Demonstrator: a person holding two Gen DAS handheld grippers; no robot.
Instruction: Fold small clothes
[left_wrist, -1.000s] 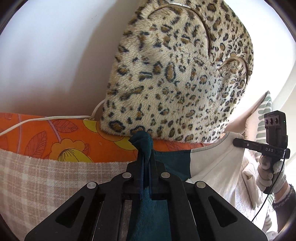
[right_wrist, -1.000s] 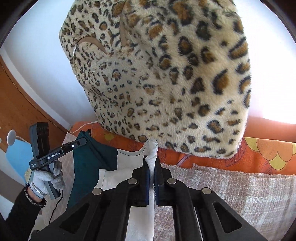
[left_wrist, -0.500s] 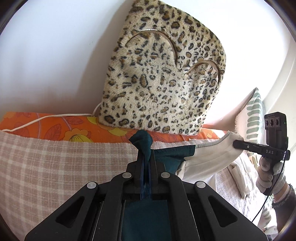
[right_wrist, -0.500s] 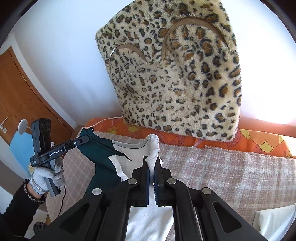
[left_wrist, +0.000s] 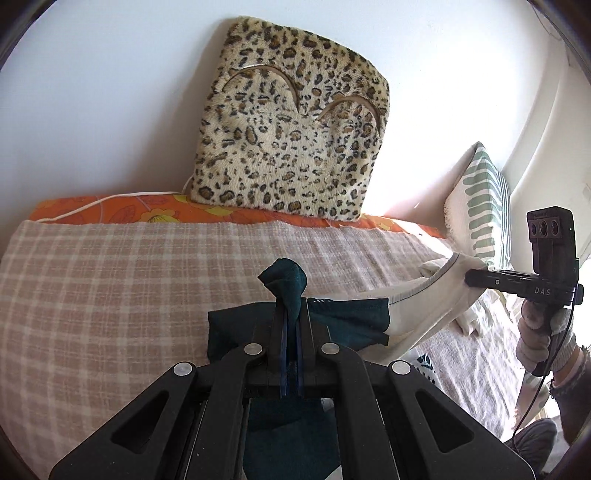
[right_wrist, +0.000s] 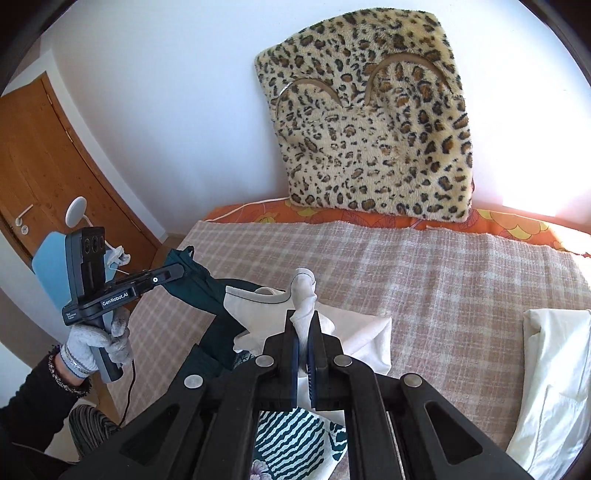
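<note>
A small teal and white garment hangs stretched between both grippers above the checked bed cover (left_wrist: 110, 295). My left gripper (left_wrist: 290, 314) is shut on its bunched teal corner (left_wrist: 284, 280). My right gripper (right_wrist: 303, 328) is shut on its bunched white corner (right_wrist: 304, 291). The white half (left_wrist: 424, 306) runs to the right gripper (left_wrist: 476, 277) in the left wrist view. The teal half (right_wrist: 199, 284) runs to the left gripper (right_wrist: 177, 271) in the right wrist view. A striped teal and white part (right_wrist: 291, 435) hangs below, mostly hidden by the gripper body.
A leopard-print cushion (left_wrist: 291, 144) leans on the wall at the head of the bed, on an orange floral sheet (left_wrist: 110, 212). A striped pillow (left_wrist: 480, 203) stands at the right. White cloth (right_wrist: 550, 376) lies at the right. A wooden door (right_wrist: 40, 158) is left.
Both grippers have pulled back from the leopard cushion and risen, carrying the garment with them. Much more of the checked cover now shows. Both grips are unchanged.
</note>
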